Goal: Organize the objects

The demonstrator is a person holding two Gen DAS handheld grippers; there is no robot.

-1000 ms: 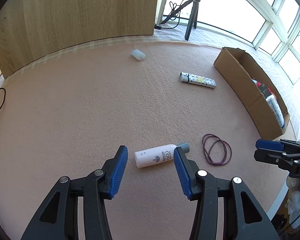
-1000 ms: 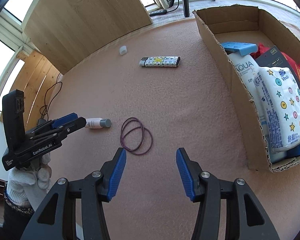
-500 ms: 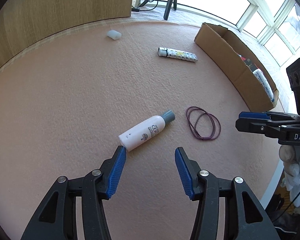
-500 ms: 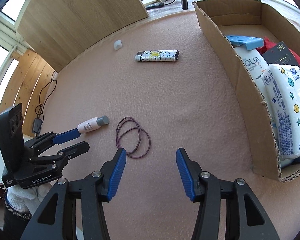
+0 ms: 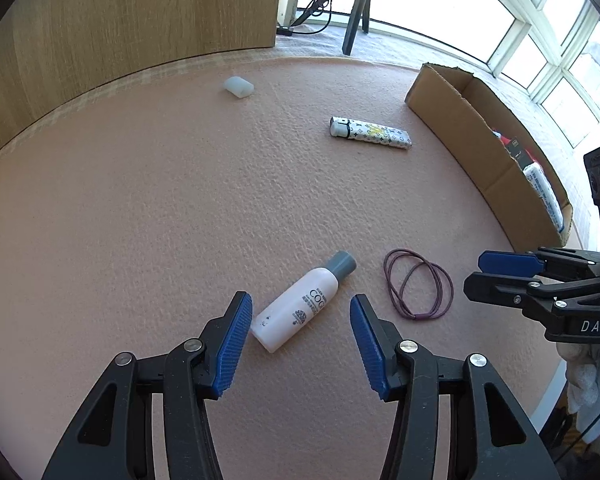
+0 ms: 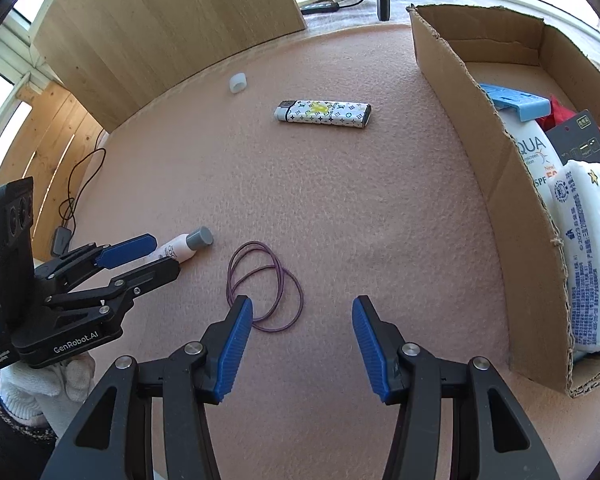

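Observation:
A small white bottle with a grey cap (image 5: pixel 305 302) lies on the pink mat, its base between the blue pads of my open left gripper (image 5: pixel 300 344). The same bottle (image 6: pixel 182 249) shows in the right wrist view, partly hidden behind the left gripper (image 6: pixel 140 258). A purple hair-tie loop (image 5: pixel 418 285) lies just right of the bottle. My right gripper (image 6: pixel 302 346) is open, with that loop (image 6: pixel 265 286) just ahead of its left pad. A patterned lighter (image 5: pixel 370 133) (image 6: pixel 323 112) and a small translucent cap (image 5: pixel 238 87) (image 6: pixel 237 83) lie farther back.
An open cardboard box (image 6: pixel 476 128) (image 5: pixel 472 132) stands at the right, holding a sunscreen bottle (image 6: pixel 534 156), a tissue pack (image 6: pixel 592 256) and other items. A wooden panel (image 5: pixel 132 20) and a tripod (image 5: pixel 356 12) stand behind the mat. A gloved hand (image 6: pixel 32 384) holds the left gripper.
My left gripper has moved forward, so the bottle's base now lies between its pads. The right gripper has shifted slightly toward the hair-tie loop. Both stay open.

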